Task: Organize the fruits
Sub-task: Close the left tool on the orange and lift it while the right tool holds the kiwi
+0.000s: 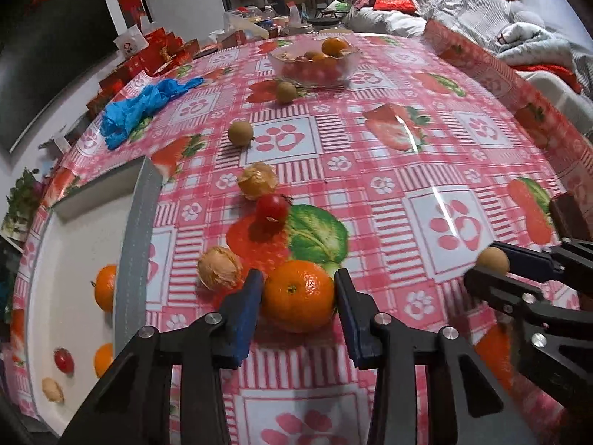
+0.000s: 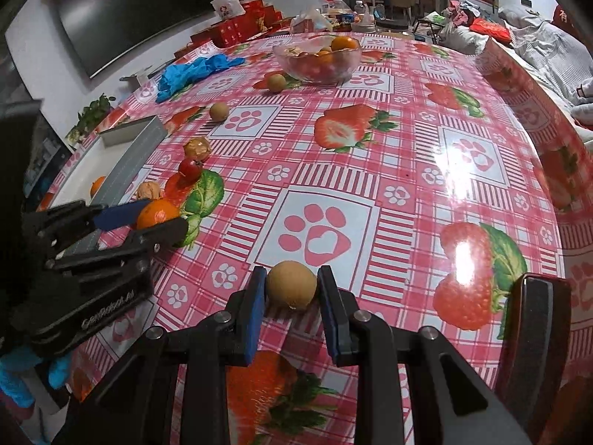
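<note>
An orange mandarin (image 1: pixel 298 294) rests on the pink checked tablecloth between the blue pads of my left gripper (image 1: pixel 298 289), which is shut on it. The right wrist view shows the same grip from the side, with the left gripper (image 2: pixel 159 218) around the mandarin (image 2: pixel 157 212). My right gripper (image 2: pixel 291 285) is shut on a small round brown longan (image 2: pixel 291 284), held just above the cloth. It shows in the left wrist view as well, the right gripper (image 1: pixel 491 259) at the right edge. A white tray with a grey wall (image 1: pixel 135 259) lies left of the mandarin and holds mandarins, a cherry tomato and a walnut.
Loose on the cloth lie a walnut (image 1: pixel 218 267), a cherry tomato (image 1: pixel 271 207), a husked fruit (image 1: pixel 257 181) and two longans (image 1: pixel 240 132) (image 1: pixel 285 92). A glass bowl (image 1: pixel 281 68) of fruit stands at the far side. A blue glove (image 1: pixel 141 109) lies far left.
</note>
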Available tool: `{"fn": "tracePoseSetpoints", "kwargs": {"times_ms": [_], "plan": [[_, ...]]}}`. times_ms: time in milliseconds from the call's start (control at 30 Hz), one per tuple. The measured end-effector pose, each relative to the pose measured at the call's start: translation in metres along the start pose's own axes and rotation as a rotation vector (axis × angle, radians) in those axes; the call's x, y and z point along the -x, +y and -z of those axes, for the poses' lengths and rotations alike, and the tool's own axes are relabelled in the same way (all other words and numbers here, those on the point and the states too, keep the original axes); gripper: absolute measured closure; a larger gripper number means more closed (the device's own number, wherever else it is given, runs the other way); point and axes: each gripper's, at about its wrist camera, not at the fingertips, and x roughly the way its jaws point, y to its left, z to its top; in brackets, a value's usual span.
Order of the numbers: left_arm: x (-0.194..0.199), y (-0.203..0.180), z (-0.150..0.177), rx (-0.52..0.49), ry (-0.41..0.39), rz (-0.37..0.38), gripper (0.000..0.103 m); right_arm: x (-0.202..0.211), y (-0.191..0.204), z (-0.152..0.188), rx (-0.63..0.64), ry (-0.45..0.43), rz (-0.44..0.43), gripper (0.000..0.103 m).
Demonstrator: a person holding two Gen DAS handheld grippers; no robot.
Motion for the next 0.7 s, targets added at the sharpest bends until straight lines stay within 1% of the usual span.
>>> {"fn": "tracePoseSetpoints", "kwargs": {"times_ms": [67, 200, 333, 700], "plan": [[0.005, -0.002, 0.008, 0.005, -0.008, 0.011, 0.062, 0.001, -0.001, 0.001, -0.005, -0.002, -0.001, 0.073], [0.023, -0.002, 0.034, 0.018, -0.040, 0.022, 0.062, 0.002, -0.004, 0.005, -0.010, -0.008, 0.005, 0.073], [0.033, 0.007, 0.049, 0.069, -0.041, 0.055, 0.062, 0.002, -0.005, 0.006, -0.013, -0.008, 0.002, 0.073], [0.036, 0.009, 0.055, 0.096, -0.039, 0.070, 0.062, 0.003, -0.005, 0.007, -0.020, -0.003, 0.008, 0.073]]}}
